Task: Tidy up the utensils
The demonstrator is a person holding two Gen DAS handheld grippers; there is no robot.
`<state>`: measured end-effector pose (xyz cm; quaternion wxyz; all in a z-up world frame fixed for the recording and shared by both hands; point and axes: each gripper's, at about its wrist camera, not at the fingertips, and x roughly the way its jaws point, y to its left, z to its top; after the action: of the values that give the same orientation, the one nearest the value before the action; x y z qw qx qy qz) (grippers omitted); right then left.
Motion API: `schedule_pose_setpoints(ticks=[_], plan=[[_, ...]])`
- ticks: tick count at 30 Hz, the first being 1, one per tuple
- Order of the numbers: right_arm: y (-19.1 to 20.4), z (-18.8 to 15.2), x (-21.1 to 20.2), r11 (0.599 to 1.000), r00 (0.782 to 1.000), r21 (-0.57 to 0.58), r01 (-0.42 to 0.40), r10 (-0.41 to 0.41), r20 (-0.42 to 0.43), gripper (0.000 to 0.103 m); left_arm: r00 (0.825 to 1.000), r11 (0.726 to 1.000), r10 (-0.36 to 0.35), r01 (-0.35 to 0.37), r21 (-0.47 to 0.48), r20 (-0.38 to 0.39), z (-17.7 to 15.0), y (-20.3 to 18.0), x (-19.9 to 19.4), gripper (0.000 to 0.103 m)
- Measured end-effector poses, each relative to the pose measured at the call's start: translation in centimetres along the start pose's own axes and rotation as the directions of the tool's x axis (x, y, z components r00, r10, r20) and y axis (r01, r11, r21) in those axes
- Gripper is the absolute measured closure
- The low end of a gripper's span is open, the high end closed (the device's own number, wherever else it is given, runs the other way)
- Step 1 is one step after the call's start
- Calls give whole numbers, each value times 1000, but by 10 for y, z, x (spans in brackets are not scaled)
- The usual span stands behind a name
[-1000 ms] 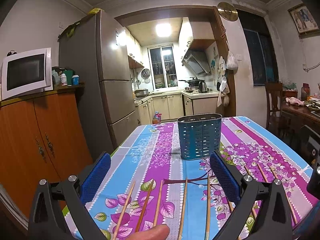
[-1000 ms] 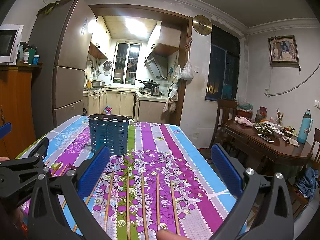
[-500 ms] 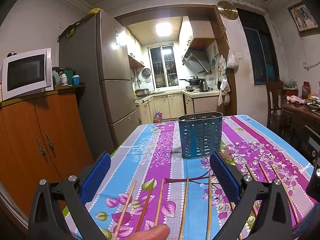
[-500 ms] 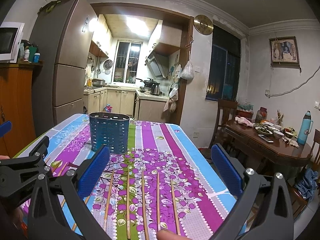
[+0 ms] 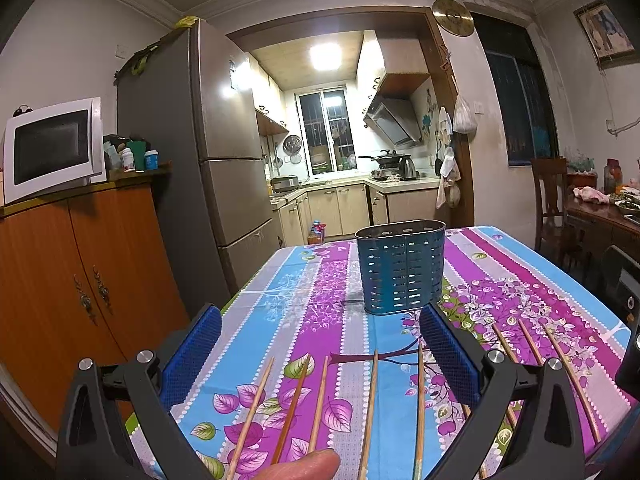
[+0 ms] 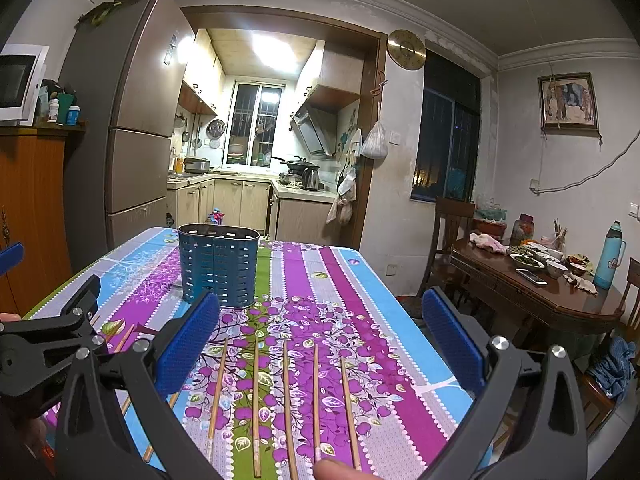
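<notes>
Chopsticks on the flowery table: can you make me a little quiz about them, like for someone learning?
1. True or false: the blue holder already has chopsticks standing in it.
2. In the right wrist view, how many chopsticks lie between the right gripper fingers?
3. The left gripper is: A) shut on a chopstick, B) open and empty.

Key: 1 false, none stick out above its rim; 2 five; 3 B.

in the left wrist view the blue utensil holder (image 5: 401,267) sits slightly lower and a touch left of where it was a second ago. in the right wrist view the chopsticks (image 6: 285,396) lie marginally lower, toward the table's near edge.
</notes>
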<state>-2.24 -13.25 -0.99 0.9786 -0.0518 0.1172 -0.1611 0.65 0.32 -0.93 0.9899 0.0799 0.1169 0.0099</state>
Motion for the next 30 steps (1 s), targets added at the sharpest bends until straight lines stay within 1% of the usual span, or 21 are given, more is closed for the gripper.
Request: schedule_pose_setpoints(ticks=[6,8,10,12,13,15,18,20,22,23,25,26,27,28,29,30], plan=[[0,0,0,1000,1000,-3,-2,2,1,5,1000,1000,5,-5,10,1,-1,2,0,4],[0,-1,-1,1000,1000,-17,-5,5,4,5,1000,1000,-4,4,10,6,0,14,-2,4],[-3,-3,-2,999,1000,-33,-7,8,13,5,1000,1000,-13,13,-20,-3,-1,35,-2,4],[-9,-7,-2,999,1000,-38,-6,7,17,5,999,998,-13,10,-62,-39,-7,70,3,4],[-14,-8,-2,999,1000,-34,-8,9,12,5,999,997,-3,-1,-74,-52,-9,82,5,4],[-24,-12,0,1000,1000,-24,-20,20,-1,5,996,992,29,-39,-118,-84,-20,125,8,4],[-41,-23,5,999,998,-3,-46,46,-38,5,992,982,12,-36,-188,-129,-37,175,5,4],[-52,-35,11,998,994,-6,-67,67,-85,5,991,977,-14,-15,-213,-134,-53,196,-6,4],[-56,-47,14,998,991,-13,-64,62,-119,5,990,984,-29,4,-176,-138,-69,199,-17,4],[-58,-55,16,998,988,-15,-68,65,-143,5,988,990,-47,26,-139,-145,-80,194,-24,4],[-61,-68,19,996,977,0,-94,92,-192,5,982,994,-87,74,-83,-167,-98,181,-32,4],[-62,-73,19,993,970,15,-115,116,-212,5,976,992,-122,113,-59,-181,-108,173,-36,5],[-63,-78,18,990,963,32,-136,140,-230,5,971,989,-147,140,-53,-190,-115,166,-39,7],[-63,-85,18,986,952,54,-157,166,-257,5,963,983,-181,173,-54,-202,-123,161,-43,12],[-63,-91,18,983,943,71,-172,185,-277,5,957,980,-200,191,-59,-211,-127,155,-42,15],[-62,-96,17,980,936,82,-183,199,-290,5,951,977,-212,202,-66,-226,-133,152,-41,24]])
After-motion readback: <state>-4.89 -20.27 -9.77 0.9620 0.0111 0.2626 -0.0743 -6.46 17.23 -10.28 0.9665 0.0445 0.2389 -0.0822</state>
